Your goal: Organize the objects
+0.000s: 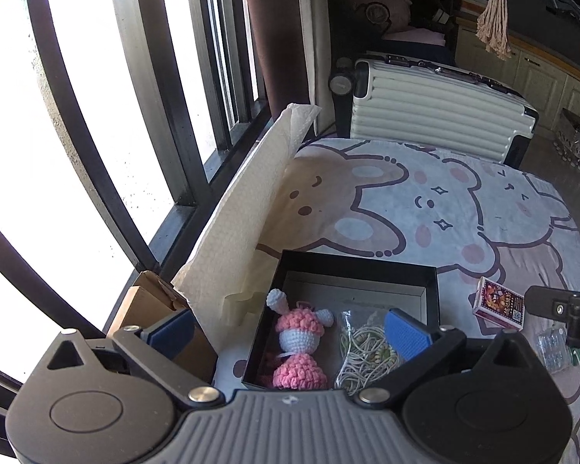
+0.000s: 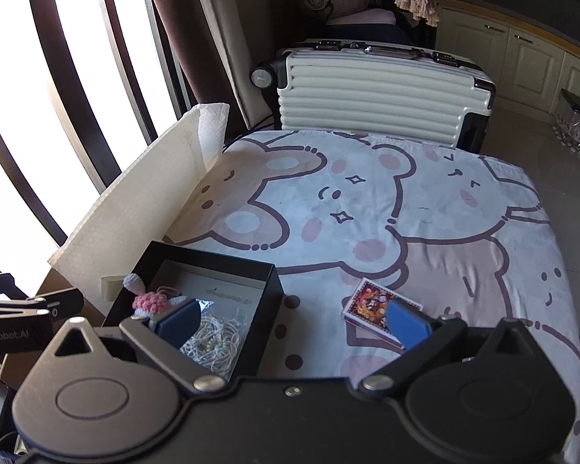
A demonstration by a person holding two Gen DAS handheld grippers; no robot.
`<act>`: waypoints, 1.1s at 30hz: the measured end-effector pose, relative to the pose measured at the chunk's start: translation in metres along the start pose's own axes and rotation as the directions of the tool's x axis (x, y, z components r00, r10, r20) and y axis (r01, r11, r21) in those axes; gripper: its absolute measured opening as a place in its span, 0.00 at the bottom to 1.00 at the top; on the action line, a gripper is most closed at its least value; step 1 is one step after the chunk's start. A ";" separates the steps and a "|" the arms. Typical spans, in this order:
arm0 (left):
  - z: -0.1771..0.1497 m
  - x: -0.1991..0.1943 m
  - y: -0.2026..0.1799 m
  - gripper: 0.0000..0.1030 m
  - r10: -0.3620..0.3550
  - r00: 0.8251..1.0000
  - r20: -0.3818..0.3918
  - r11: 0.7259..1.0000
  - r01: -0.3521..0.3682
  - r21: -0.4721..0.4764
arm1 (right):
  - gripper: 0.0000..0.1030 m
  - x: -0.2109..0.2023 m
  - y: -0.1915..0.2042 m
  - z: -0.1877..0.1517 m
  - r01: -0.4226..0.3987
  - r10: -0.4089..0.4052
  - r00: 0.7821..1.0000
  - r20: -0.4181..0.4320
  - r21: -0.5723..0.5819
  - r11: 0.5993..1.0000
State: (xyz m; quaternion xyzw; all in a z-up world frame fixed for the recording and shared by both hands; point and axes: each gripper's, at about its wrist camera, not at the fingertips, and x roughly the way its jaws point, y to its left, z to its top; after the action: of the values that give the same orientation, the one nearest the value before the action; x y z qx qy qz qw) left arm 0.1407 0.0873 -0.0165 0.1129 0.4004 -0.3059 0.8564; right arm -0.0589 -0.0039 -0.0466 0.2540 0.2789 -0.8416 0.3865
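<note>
A black open box [image 1: 431, 282] [image 2: 272, 282] lies on the cartoon-bear sheet [image 1: 425, 201] [image 2: 367, 193]. Inside it rest a pink and white crochet doll [image 1: 297, 342] [image 2: 149, 301] and a clear bag of pale cord [image 1: 361, 359] [image 2: 216, 338]. My left gripper [image 1: 290, 332] hovers over the box, open and with nothing between its blue pads. A patterned card pack [image 1: 498, 301] [image 2: 371, 305] lies on the sheet to the right of the box. My right gripper [image 2: 293, 323] stands open between the box and the pack, holding nothing. A clear plastic packet [image 1: 553, 352] lies at the right edge.
A white ribbed suitcase [image 1: 437, 112] [image 2: 379, 92] stands beyond the far edge of the sheet. A white sheet of paper [image 1: 243, 208] [image 2: 147, 193] leans along the left side by the barred window [image 1: 166, 116]. A cardboard box [image 1: 150, 305] sits at near left.
</note>
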 end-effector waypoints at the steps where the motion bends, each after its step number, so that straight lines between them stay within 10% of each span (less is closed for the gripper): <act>1: 0.000 0.000 0.000 1.00 0.003 1.000 -0.001 1.000 -0.003 0.001 | 1.00 0.000 0.000 0.001 -0.005 0.005 1.000 0.001 -0.001 1.000; 33: 0.006 0.012 0.010 1.00 0.051 0.998 -0.021 0.998 -0.052 -0.020 | 1.00 0.019 0.006 0.005 -0.013 0.014 1.000 0.019 -0.028 1.000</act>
State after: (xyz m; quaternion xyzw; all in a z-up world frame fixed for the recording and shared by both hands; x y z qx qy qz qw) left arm 0.1570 0.0870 -0.0221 0.1176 0.4094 -0.2784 0.8609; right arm -0.0660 -0.0201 -0.0572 0.2422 0.2852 -0.8374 0.3985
